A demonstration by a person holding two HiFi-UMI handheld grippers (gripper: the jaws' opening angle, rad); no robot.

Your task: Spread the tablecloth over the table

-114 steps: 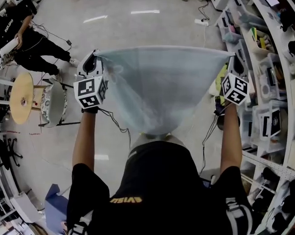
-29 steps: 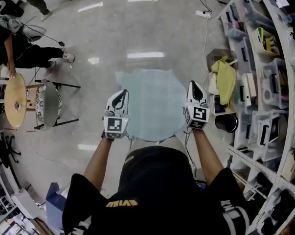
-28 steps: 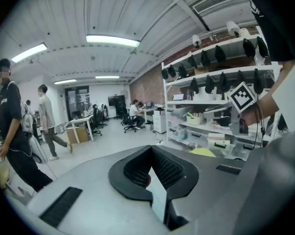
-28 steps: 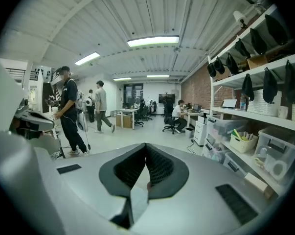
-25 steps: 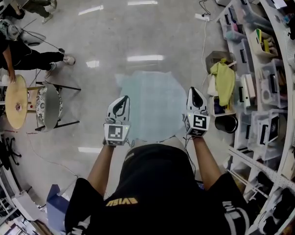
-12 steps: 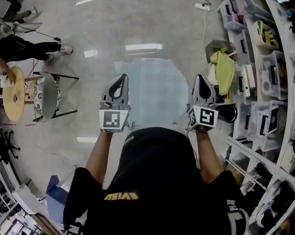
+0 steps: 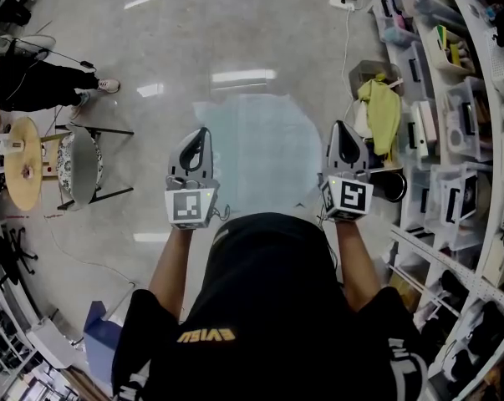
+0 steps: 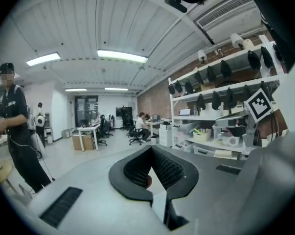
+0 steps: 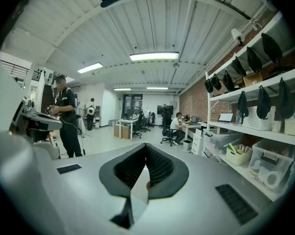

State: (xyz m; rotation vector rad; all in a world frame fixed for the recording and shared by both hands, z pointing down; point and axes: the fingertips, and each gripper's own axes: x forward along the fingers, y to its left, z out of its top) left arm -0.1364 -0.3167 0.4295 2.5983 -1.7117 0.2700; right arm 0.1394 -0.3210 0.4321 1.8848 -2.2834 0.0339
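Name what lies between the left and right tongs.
The spread tablecloth, lower down, shows between the left tongs and right tongs in the head view.

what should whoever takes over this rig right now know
Left claw: shut, empty, held level, clear of the cloth.
Right claw: shut, empty, likewise.
Cloth: lies flat over the round table, which is hidden beneath it. No big folds show.
Done: the spreading looks finished.
Left: perhaps check that the overhang is even. Otherwise nothing obvious.
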